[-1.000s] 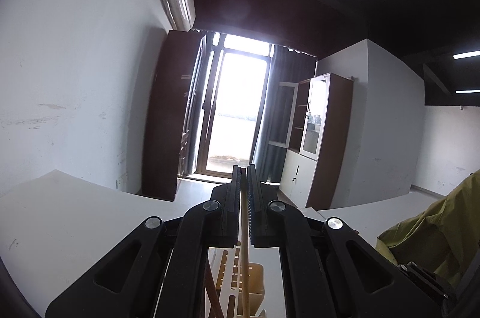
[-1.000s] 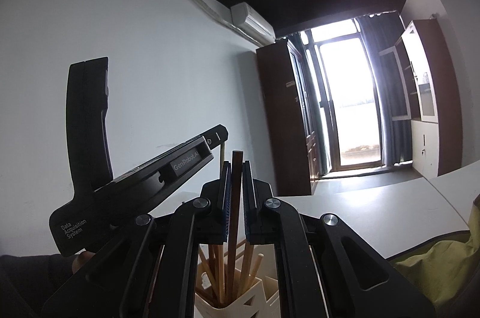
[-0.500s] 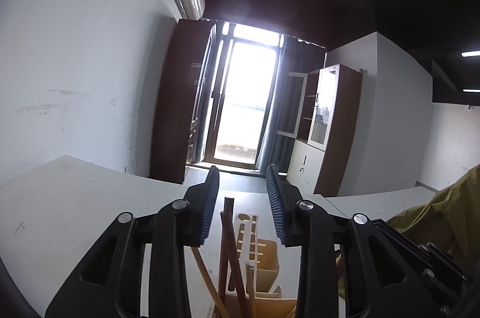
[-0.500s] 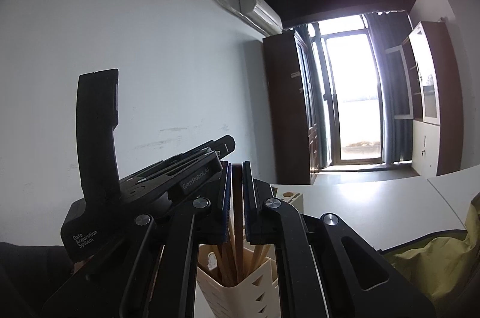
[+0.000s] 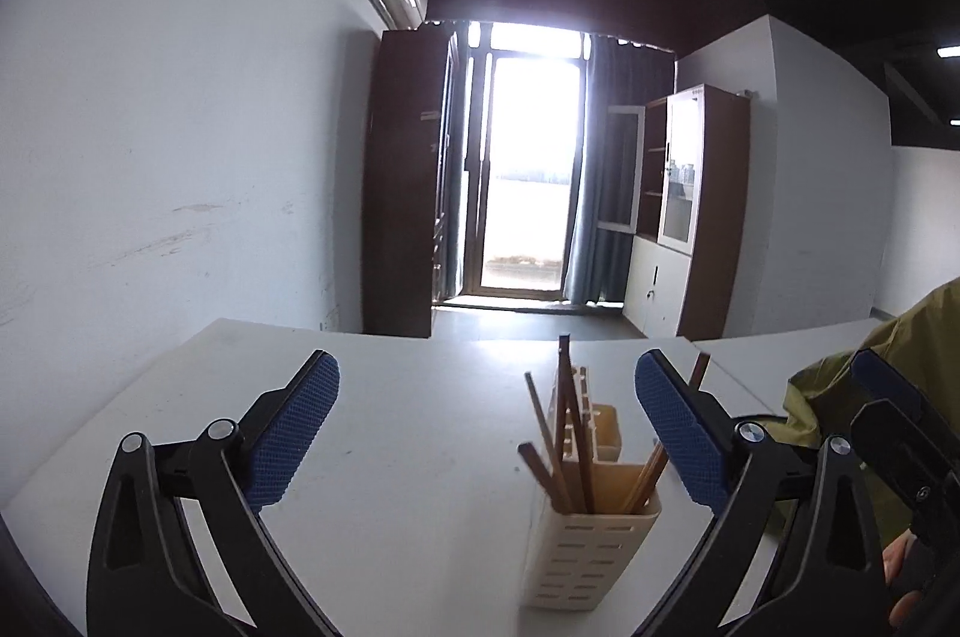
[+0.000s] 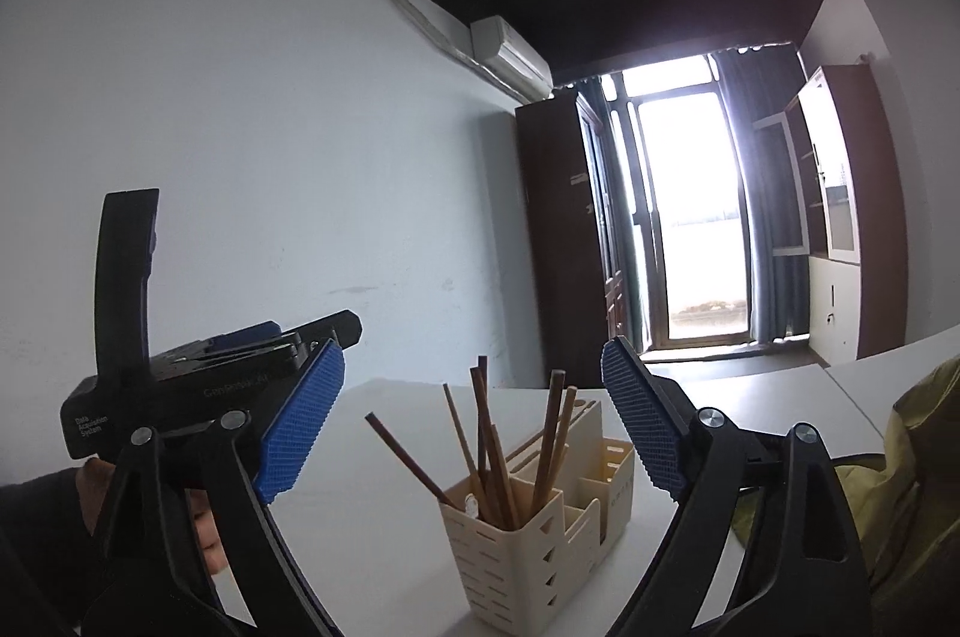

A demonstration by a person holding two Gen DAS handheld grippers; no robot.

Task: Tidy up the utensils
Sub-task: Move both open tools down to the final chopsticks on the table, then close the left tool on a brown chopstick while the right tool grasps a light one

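Note:
A cream slotted utensil holder [image 5: 591, 547] [image 6: 510, 559] stands on the white table [image 5: 390, 397]. Several brown wooden chopsticks [image 5: 564, 433] [image 6: 492, 445] stand loosely in its front compartment. My left gripper [image 5: 486, 427] hangs just short of the holder; its jaws are opening wide and nothing touches its blue pads [image 5: 294, 427]. My right gripper [image 6: 474, 427] faces the holder from the other side, its jaws also opening, and its pads [image 6: 645, 427] are bare. The left gripper's body [image 6: 180, 379] shows at the left of the right wrist view.
An olive-green cloth [image 5: 840, 397] [image 6: 918, 457] lies on the table to the right. A hand [image 6: 204, 535] holds the left gripper. The holder's rear compartments [image 6: 606, 469] are lower. A white wall, a glass door and brown cabinets stand beyond the table.
Both grippers were shut on a chopstick right over the holder. Both have since opened wide and drawn back, and the chopsticks now stand in the holder.

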